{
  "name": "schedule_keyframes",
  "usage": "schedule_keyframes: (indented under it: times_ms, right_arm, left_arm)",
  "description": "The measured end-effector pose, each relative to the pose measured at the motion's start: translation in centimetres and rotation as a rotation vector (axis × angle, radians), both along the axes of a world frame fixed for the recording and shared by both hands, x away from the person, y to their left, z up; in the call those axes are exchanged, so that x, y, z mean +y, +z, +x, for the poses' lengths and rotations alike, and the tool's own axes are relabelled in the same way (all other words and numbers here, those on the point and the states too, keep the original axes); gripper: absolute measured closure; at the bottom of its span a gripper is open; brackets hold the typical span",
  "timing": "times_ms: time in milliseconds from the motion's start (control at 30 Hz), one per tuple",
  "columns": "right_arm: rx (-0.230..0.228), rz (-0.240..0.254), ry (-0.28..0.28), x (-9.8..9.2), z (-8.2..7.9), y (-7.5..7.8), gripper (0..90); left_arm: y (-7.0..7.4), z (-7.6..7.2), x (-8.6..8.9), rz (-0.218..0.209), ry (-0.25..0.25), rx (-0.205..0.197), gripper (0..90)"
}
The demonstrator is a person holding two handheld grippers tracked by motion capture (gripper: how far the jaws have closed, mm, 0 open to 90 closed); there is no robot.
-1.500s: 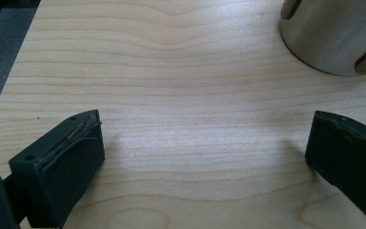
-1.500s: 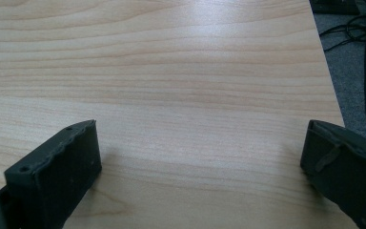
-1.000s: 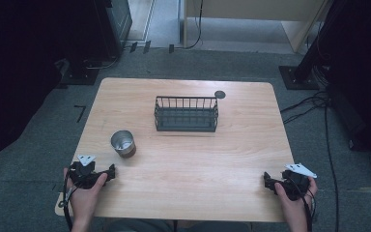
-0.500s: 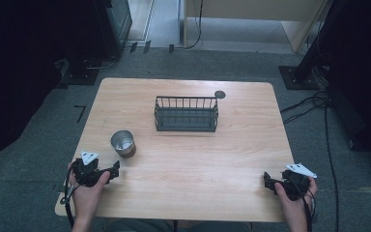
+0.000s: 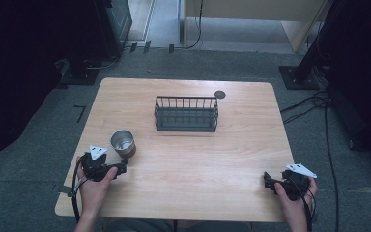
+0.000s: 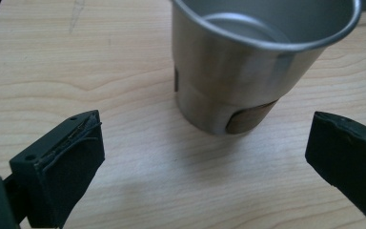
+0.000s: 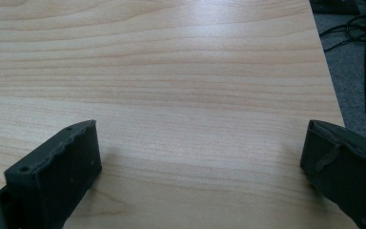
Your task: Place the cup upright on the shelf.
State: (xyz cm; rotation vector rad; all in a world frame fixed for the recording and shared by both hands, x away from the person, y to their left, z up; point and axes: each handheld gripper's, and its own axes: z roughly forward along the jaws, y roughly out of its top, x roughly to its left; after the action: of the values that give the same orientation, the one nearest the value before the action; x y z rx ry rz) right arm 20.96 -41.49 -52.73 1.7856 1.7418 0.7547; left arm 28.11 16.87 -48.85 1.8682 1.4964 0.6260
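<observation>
Left gripper view showed the left tongs (image 6: 205,157) spread apart just near a steel cup (image 6: 248,62); the right tongs (image 7: 202,162) stood apart over bare surface (image 7: 171,71).

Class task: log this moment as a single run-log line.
left gripper: open, jaws facing upright shiny steel cup, not touching | right gripper: open over bare wooden table

cup (image 5: 123,142) left of basket (image 5: 186,115)

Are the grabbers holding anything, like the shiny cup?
No. The left gripper is open with the cup ahead of its fingers, untouched. The right gripper is open over bare table.
</observation>
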Motion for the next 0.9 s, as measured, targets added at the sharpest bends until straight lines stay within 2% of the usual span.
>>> schedule_keyframes:
  times_ms: [333,733,900]
  right_arm:
    - [0.000,0.000,0.000,0.0,0.0,0.0,0.0]
    - [0.000,0.000,0.000,0.0,0.0,0.0,0.0]
    - [0.000,0.000,0.000,0.0,0.0,0.0,0.0]
  left_arm:
    - [0.5,1.2,-1.1,0.010,-0.016,-0.008,0.0]
    - [1.3,2.9,-2.0,0.009,-0.004,-0.019,0.0]
    - [1.6,3.4,-2.6,0.029,-0.020,-0.017,0.0]
